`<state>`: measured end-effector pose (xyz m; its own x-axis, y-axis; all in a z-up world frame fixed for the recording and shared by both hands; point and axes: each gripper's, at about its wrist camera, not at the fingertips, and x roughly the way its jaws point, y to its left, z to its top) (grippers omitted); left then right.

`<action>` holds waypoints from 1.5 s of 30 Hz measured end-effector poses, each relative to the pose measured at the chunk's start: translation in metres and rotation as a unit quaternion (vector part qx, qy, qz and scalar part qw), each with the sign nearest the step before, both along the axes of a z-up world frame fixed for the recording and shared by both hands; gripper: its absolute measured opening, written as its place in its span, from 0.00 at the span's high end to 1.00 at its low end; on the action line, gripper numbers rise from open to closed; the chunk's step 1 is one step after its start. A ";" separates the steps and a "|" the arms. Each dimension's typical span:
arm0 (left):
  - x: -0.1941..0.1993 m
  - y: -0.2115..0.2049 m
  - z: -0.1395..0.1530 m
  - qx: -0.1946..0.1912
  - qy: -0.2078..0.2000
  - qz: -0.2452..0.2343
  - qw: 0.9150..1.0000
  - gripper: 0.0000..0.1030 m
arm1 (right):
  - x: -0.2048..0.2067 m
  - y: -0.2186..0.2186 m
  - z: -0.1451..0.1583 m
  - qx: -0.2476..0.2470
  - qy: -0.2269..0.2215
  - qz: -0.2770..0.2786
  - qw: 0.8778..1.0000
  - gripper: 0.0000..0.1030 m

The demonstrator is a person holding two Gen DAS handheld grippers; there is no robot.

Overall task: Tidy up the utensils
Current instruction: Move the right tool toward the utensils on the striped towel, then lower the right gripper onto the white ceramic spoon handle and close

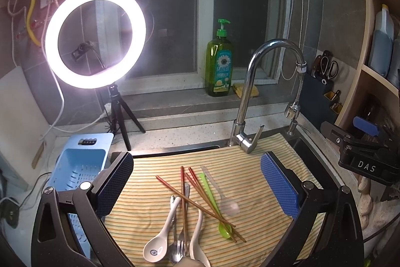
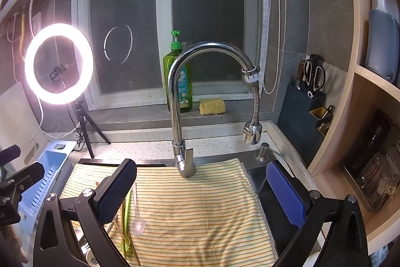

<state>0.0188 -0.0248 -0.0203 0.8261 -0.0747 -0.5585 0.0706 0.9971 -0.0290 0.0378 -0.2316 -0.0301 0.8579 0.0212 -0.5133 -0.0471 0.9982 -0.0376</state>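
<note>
The chopsticks and spoons lay in a messy pile on the striped cloth over the sink. They looked thin, light and slippery, so a grab near the middle of 1 stick seemed best. The left gripper hung just above the pile, spread wide and empty. The right gripper hung beside it, spread wide too.

Lit ring light on a small black tripod, at the left of the countertop. Green dish-soap pump bottle and yellow sponge on the window ledge, behind the chrome gooseneck faucet. Scissors upright in a dark wall-side holder.
</note>
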 end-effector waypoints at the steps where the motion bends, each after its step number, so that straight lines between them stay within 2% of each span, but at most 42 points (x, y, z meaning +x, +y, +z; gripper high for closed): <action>1: 0.000 0.000 0.000 0.000 0.000 0.001 1.000 0.01 | 0.000 0.000 0.000 0.000 0.000 0.000 1.000 0.00; 11: 0.000 0.012 -0.006 0.001 0.008 0.017 1.000 0.01 | 0.006 0.006 -0.005 -0.002 0.008 0.009 1.000 0.00; 20: -0.008 0.050 -0.011 -0.003 0.024 0.070 0.997 0.01 | 0.012 0.017 -0.016 0.003 0.013 0.031 0.999 0.00; 25: -0.016 0.080 -0.019 -0.011 0.036 0.107 0.994 0.01 | 0.020 0.020 -0.023 0.024 0.032 0.054 0.998 0.00; 29: -0.020 0.098 -0.032 -0.016 0.053 0.128 0.990 0.01 | 0.027 0.019 -0.029 0.068 0.051 0.079 0.993 0.00; 32: -0.024 0.106 -0.045 -0.020 0.073 0.128 0.989 0.01 | 0.035 0.022 -0.036 0.105 0.078 0.115 0.985 0.00; 36: -0.033 0.110 -0.063 -0.009 0.095 0.111 0.989 0.02 | 0.045 0.041 -0.046 0.119 0.109 0.157 0.974 0.00; 39: -0.039 0.111 -0.078 -0.009 0.115 0.094 0.989 0.02 | 0.051 0.057 -0.058 0.141 0.141 0.189 0.962 0.00; 45: -0.049 0.107 -0.104 -0.002 0.153 0.068 0.986 0.13 | 0.070 0.094 -0.095 0.193 0.230 0.248 0.921 0.00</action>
<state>-0.0304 0.0825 -0.1241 0.6213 0.0226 -0.7832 -0.0758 0.9966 -0.0314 0.1080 -0.1371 -0.1255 0.3871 0.6092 -0.6921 -0.4231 0.7843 0.4537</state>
